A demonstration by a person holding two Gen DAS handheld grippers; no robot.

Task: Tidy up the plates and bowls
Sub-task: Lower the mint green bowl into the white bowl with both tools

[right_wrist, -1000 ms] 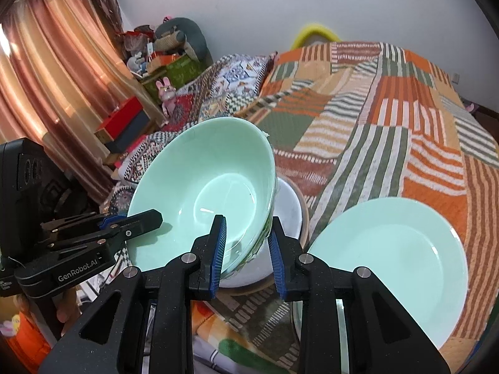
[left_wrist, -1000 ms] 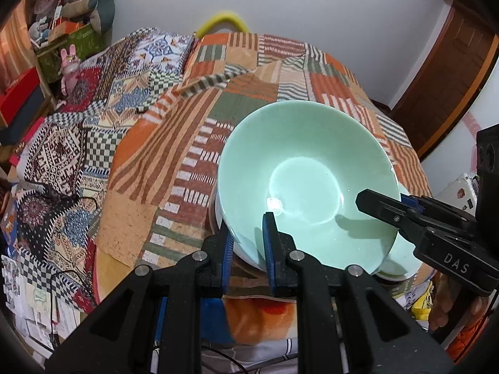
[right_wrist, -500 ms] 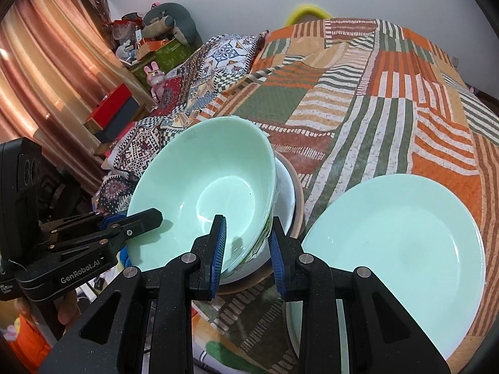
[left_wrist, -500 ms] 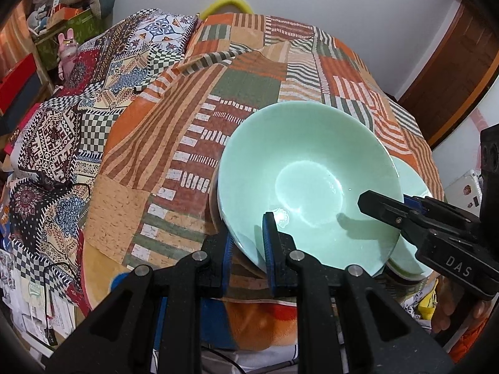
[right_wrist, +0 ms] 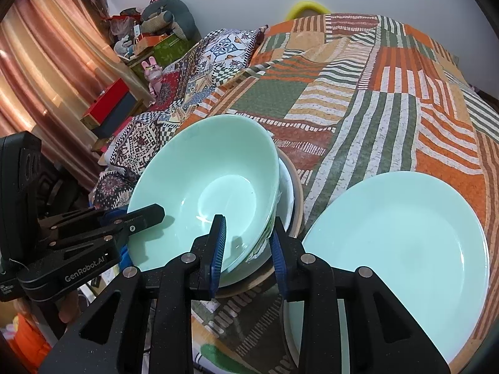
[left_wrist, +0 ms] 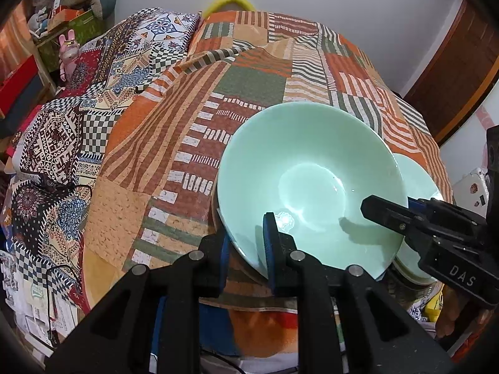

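1. Grip first, at the bottom centre of each wrist view: the left hand-held gripper stands narrow across the near rim of the green bowl, one pad inside and one outside. Its jaws have just been opening a little, with the rim between them.
2. The right hand-held gripper is also narrow and clamps the same bowl's rim, at the bowl's lower right edge in its own view.
3. The bowl fills the middle of both frames, directly ahead of the fingertips. It sits tilted in a white bowl, which rests in a tan dish.
4. The step in hand looks like nesting this bowl onto the stack, with release just starting.
5. Next move, as I judge it: open both jaws evenly and draw back without dragging the rim, since the bowl leans and could slide.
6. A green plate lies just beside the stack at lower right, apart from both grippers.
7. The patchwork-covered table runs on to the top of the frame.
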